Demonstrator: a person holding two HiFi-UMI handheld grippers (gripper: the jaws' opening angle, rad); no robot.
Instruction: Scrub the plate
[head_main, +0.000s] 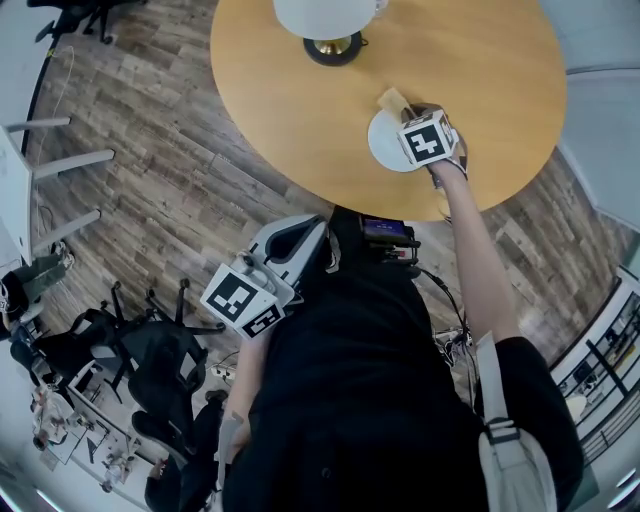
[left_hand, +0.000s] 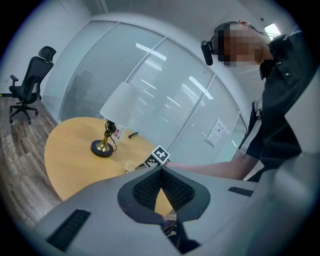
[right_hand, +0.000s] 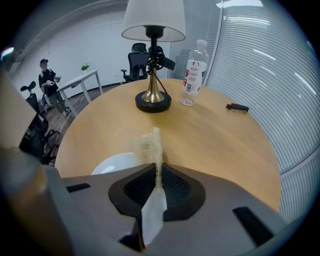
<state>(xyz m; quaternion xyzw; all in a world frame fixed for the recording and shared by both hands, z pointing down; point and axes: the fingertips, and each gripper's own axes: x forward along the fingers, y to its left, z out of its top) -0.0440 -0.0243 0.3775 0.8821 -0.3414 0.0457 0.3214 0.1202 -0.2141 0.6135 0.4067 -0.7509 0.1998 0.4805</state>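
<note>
Plate (head_main: 383, 142) white, centre-right of head view, on table (head_main: 300, 100) near its lower edge. Right gripper (right_hand: 157, 172) clamped on thin sponge (right_hand: 149, 145), which stands upright at plate's rim; contact unclear. Left gripper (left_hand: 160, 172) jaws together, nothing between, lower left, off table. Round wooden table also holds 1 lamp (right_hand: 153, 55) and 1 bottle (right_hand: 192, 72). Plank floor (head_main: 150, 170), black chairs (head_main: 150, 350) lower left.

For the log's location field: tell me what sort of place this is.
Probably an office meeting area: a black swivel office chair, curved glass partition walls with blinds, and a round wooden table carrying a table lamp.
</note>
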